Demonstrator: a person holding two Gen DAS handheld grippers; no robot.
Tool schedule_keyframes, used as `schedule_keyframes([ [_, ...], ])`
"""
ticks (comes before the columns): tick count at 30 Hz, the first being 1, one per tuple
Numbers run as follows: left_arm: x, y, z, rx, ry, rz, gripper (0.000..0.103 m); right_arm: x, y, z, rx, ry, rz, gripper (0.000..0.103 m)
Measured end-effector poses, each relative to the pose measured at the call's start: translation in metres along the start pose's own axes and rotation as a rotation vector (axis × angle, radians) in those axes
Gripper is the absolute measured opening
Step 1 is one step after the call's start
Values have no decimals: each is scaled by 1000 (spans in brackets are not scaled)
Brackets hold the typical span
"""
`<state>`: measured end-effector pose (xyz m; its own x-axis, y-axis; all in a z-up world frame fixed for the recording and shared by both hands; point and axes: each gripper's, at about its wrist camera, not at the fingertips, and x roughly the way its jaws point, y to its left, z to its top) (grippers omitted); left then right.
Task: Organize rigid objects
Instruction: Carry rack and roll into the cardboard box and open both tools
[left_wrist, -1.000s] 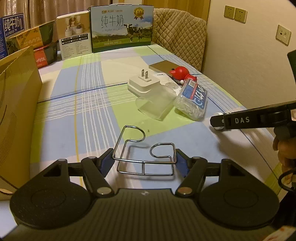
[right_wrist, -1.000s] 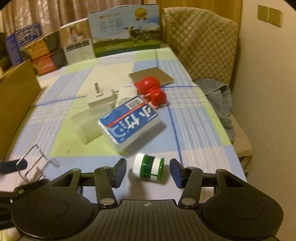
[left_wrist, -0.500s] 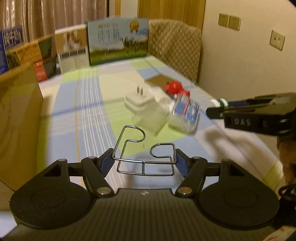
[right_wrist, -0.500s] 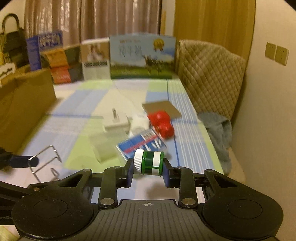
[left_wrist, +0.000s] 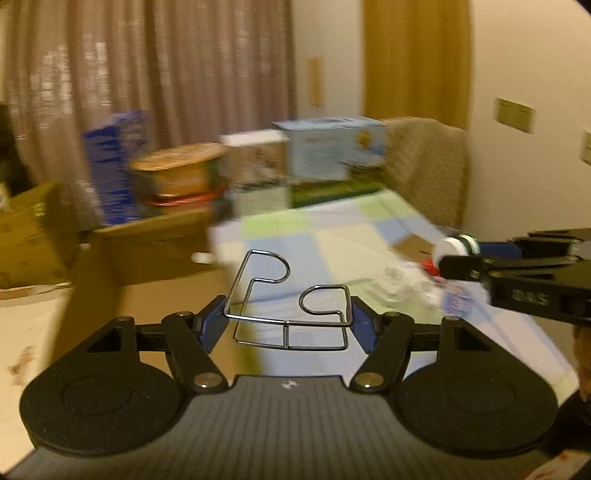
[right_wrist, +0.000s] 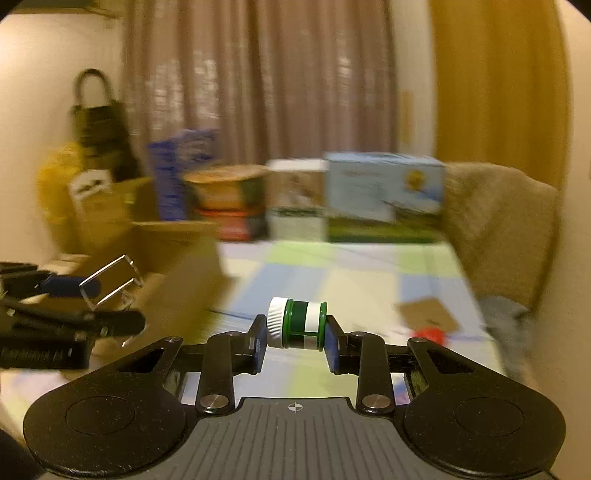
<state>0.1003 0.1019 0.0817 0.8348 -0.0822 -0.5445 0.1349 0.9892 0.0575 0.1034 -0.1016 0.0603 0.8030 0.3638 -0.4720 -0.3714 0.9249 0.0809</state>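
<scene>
My left gripper (left_wrist: 288, 325) is shut on a bent wire rack (left_wrist: 291, 314) and holds it in the air above the checked table (left_wrist: 332, 236), close to the brown cardboard box (left_wrist: 155, 258) on the left. My right gripper (right_wrist: 295, 338) is shut on a small green jar with a white cap (right_wrist: 297, 324), lying sideways between the pads, also lifted. The jar (left_wrist: 456, 248) and the right gripper show at the right of the left wrist view. The wire rack (right_wrist: 110, 280) shows at the left of the right wrist view. Both views are blurred.
Several cartons (right_wrist: 384, 195) stand in a row at the table's far end. A quilted chair (right_wrist: 506, 229) stands at the back right. A red toy (right_wrist: 430, 336), a brown card (right_wrist: 428, 314) and a blurred pile of items (left_wrist: 410, 284) lie on the table's right side.
Both grippers have risen and swung left towards the cardboard box, carrying the wire rack and the jar. The right gripper closed on the jar a second ago.
</scene>
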Motion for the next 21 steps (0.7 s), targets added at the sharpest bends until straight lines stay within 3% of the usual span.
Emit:
schedule_keyframes([
  [5,-12,67,-2,16,39,142,65,19,62,23,-50,5,143,28],
  [8,-10,100,-9,19,67,183,65,42,93,29,-60,40,221,28],
  [15,5,145,-33,-19,115,190,66,93,142,25,-104,128,287,28],
  [21,21,156,-41,-52,126,158,66,117,152,19,-113,165,287,28],
])
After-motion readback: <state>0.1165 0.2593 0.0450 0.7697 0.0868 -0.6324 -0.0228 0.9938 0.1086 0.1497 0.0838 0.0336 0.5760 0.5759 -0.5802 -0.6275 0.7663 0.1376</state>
